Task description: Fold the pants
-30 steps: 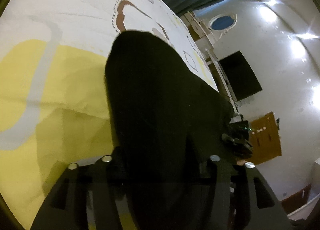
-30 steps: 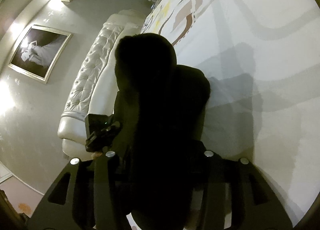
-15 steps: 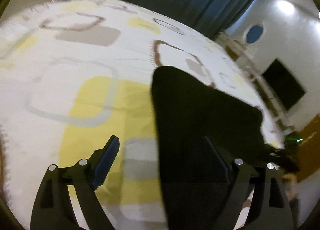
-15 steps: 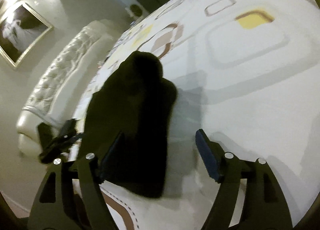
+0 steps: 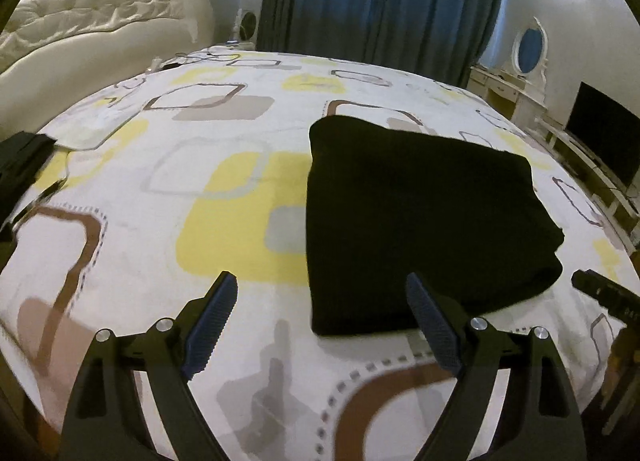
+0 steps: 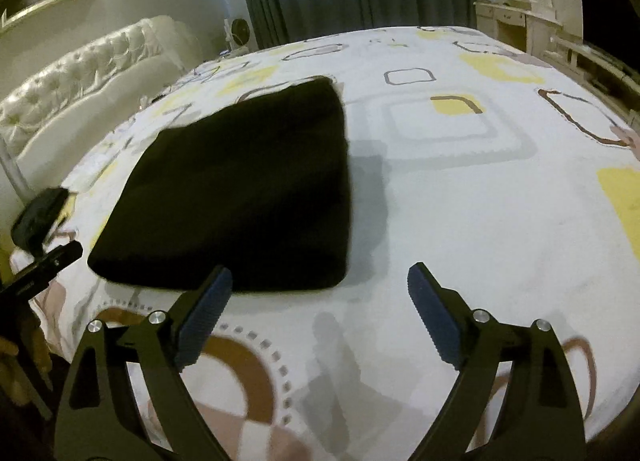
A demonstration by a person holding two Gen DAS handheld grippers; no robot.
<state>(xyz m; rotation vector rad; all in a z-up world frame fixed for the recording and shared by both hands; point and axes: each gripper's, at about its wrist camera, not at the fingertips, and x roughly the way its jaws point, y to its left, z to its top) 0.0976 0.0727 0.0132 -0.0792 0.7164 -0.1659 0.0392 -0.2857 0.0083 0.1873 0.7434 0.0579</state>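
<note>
The black pants (image 5: 420, 217) lie folded into a flat rectangle on the patterned bedspread (image 5: 160, 189). In the right wrist view the pants (image 6: 240, 189) sit left of centre. My left gripper (image 5: 320, 309) is open and empty, hovering just short of the fold's near edge, its right finger over that edge. My right gripper (image 6: 320, 297) is open and empty, near the fold's near right corner. The other gripper shows at the right edge of the left wrist view (image 5: 604, 293) and at the left edge of the right wrist view (image 6: 40, 237).
A white tufted headboard (image 5: 88, 21) stands to the left. Dark blue curtains (image 5: 380, 1) hang behind the bed. A white dresser with an oval mirror (image 5: 528, 45) and a black TV (image 5: 604, 141) stand at the right. The bedspread (image 6: 480, 201) lies bare right of the pants.
Both grippers were shut on the black pants a second ago. They have let go, opened and drawn back, and the folded pants now rest flat on the bed.
</note>
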